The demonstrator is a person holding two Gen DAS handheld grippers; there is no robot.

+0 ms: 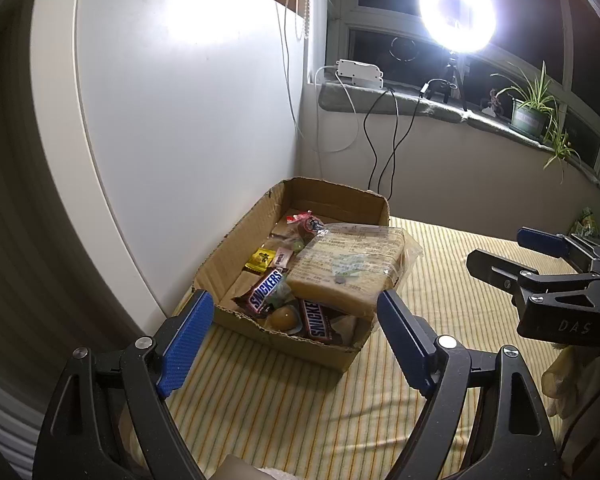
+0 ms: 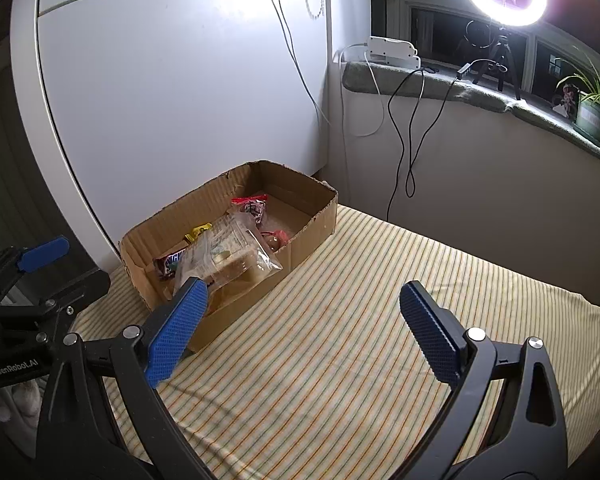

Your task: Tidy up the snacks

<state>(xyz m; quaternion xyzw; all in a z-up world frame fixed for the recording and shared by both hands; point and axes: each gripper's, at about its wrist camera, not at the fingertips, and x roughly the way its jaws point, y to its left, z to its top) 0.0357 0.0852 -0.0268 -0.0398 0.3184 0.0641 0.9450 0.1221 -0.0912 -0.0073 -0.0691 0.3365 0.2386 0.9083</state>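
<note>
An open cardboard box (image 1: pixel 236 240) (image 2: pixel 312 220) stands on the striped cloth by the white cabinet. In it lie a bagged loaf of sliced bread (image 1: pixel 348 268) (image 2: pixel 228 256), two Snickers bars (image 1: pixel 266 290) (image 1: pixel 316 318), a yellow packet (image 1: pixel 261 259), a red-wrapped sweet (image 1: pixel 300 218) (image 2: pixel 252 204) and a round brown snack (image 1: pixel 282 317). My left gripper (image 1: pixel 296 308) is open and empty just before the box's near end. My right gripper (image 2: pixel 304 294) is open and empty above the cloth, right of the box. Each gripper shows in the other's view, the right one (image 1: pixel 500 256) and the left one (image 2: pixel 68 260).
A white cabinet (image 1: pixel 180 100) stands behind the box. A window ledge (image 1: pixel 420 100) carries a ring light (image 1: pixel 456 12) on a tripod, a white power strip (image 1: pixel 360 72) with hanging cables, and a potted plant (image 1: pixel 532 108). The striped cloth (image 2: pixel 380 320) covers the surface.
</note>
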